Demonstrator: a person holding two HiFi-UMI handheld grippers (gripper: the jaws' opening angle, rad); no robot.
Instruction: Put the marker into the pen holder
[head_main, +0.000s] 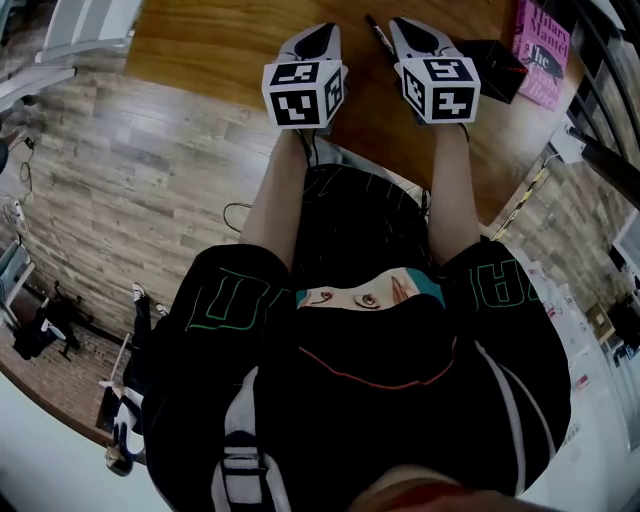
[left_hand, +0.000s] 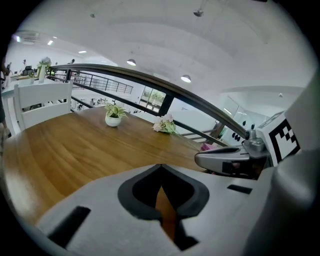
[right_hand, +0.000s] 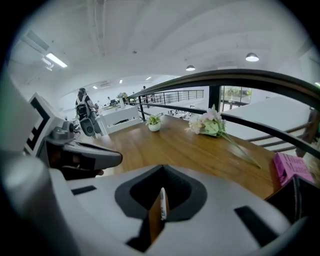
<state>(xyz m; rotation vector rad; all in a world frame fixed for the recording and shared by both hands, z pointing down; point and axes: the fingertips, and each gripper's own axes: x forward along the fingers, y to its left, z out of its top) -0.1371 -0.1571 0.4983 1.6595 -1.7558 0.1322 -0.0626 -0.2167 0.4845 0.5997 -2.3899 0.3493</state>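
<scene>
The head camera looks steeply down from above the person, past chest and forearms to the left gripper (head_main: 318, 35) and right gripper (head_main: 415, 30) over the wooden table (head_main: 220, 50). Each gripper camera sits close behind its own jaws, facing low across the tabletop. Both share the potted plant (left_hand: 114, 116) and flowers (left_hand: 165, 125) — and each catches the other gripper sideways.

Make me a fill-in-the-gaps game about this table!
1. The book is coloured ___.
2. The plant pot far across the wood is ___.
3. The marker lies flat on the wooden ___.
Missing words: pink; white; table.
</scene>
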